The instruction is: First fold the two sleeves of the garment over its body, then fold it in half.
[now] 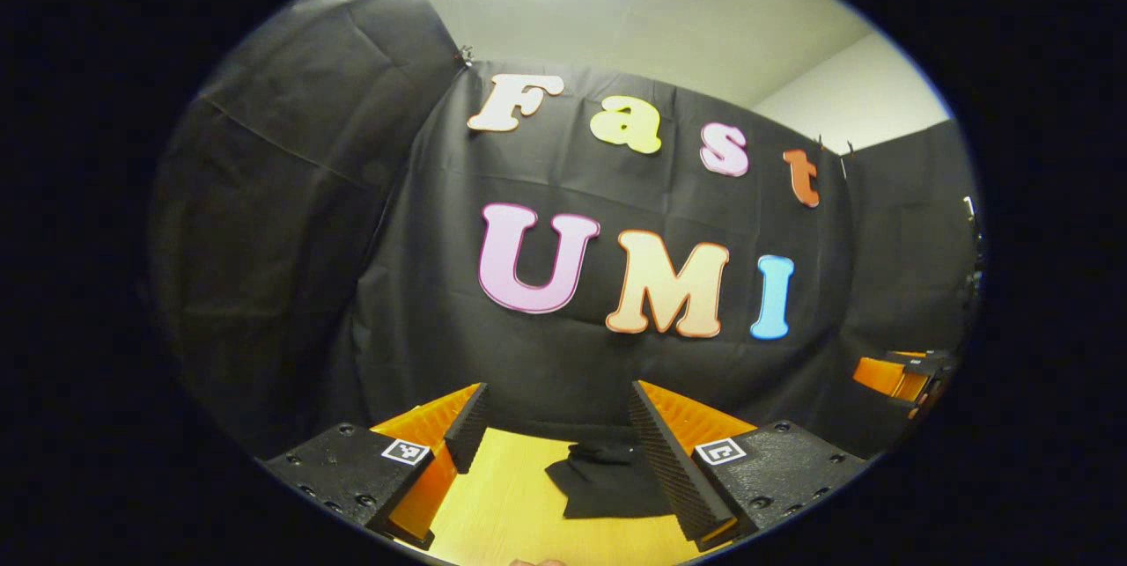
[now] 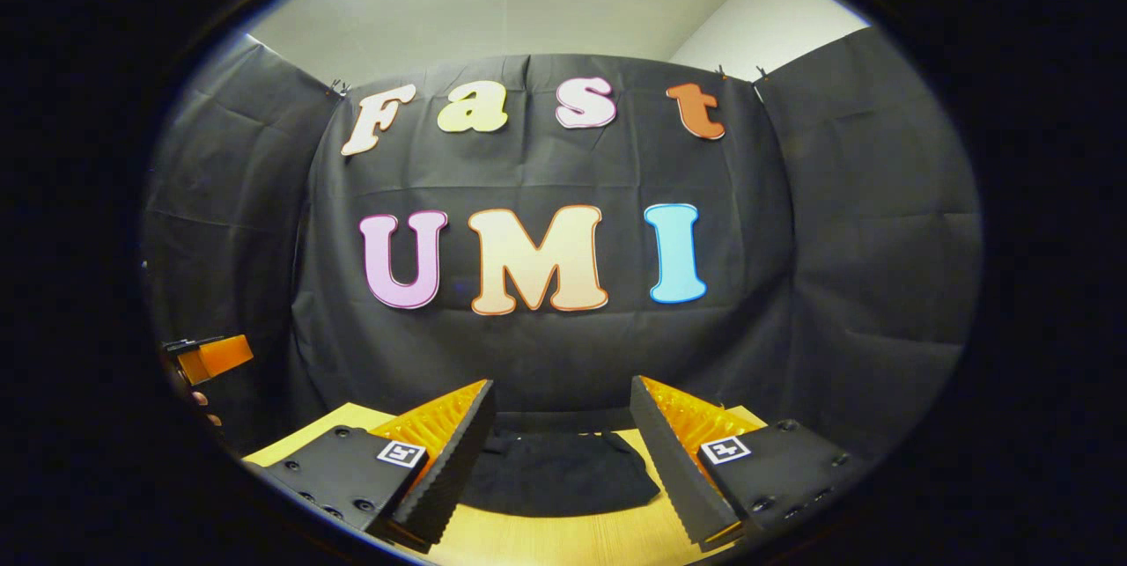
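Observation:
A dark garment (image 2: pixel 555 474) lies on the light wooden table (image 2: pixel 563 540), far below and ahead of both grippers. In the left gripper view a corner of the garment (image 1: pixel 607 482) shows between the fingers, closer to the right-hand one. My left gripper (image 1: pixel 559 443) is open, held above the table with nothing between its fingers. My right gripper (image 2: pixel 559 443) is open too, with the garment seen through the gap. Each view also catches the other gripper off to the side: the right gripper (image 1: pixel 907 377) at the far right, the left gripper (image 2: pixel 207 359) at the far left with a hand under it.
Black cloth walls close in the back and both sides of the booth. The table's far edge (image 2: pixel 546 416) meets the back wall just behind the garment. Bare tabletop (image 1: pixel 502 504) lies left of the garment.

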`<state>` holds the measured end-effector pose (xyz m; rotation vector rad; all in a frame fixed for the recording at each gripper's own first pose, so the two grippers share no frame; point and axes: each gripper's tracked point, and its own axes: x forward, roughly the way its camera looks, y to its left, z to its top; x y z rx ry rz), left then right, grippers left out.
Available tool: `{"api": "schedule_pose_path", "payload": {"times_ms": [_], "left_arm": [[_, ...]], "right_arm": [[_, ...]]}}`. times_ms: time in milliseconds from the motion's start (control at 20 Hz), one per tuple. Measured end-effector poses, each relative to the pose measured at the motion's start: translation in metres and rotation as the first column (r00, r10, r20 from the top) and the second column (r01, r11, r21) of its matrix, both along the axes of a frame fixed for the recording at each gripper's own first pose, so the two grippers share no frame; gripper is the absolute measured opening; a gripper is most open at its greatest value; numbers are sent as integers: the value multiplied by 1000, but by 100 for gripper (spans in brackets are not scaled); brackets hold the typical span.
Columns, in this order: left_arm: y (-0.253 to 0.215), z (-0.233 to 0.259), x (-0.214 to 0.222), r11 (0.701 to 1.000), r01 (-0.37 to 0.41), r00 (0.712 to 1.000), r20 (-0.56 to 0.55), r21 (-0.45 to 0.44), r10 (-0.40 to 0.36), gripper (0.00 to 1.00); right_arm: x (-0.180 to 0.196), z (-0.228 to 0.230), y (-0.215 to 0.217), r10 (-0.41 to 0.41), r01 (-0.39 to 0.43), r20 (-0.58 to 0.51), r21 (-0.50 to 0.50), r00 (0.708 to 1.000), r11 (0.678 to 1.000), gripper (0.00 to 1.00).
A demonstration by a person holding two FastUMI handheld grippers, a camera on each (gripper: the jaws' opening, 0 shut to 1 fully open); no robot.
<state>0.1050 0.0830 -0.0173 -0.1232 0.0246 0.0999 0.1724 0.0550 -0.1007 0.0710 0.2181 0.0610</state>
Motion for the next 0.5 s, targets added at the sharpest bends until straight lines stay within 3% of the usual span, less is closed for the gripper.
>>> {"api": "schedule_pose_path", "payload": {"times_ms": [100, 200, 400, 500], "left_arm": [[-2, 12, -9, 999, 21, 998, 60, 37, -23, 92], [-12, 9, -20, 997, 46, 998, 49, 66, -49, 93], [-39, -2, -46, 999, 49, 999, -2, 3, -49, 92], [-47, 0, -53, 999, 26, 1000, 6, 19, -26, 92]], "right_arm": [[-18, 8, 1, -9, 10, 29, -8, 1000, 1000, 97], [-37, 10, -2, -21, 22, 46, -27, 999, 999, 97], [-68, 18, 0, -1, 8, 121, -51, 993, 999, 97], [-80, 20, -1, 32, -24, 142, -59, 989, 998, 98]]}}
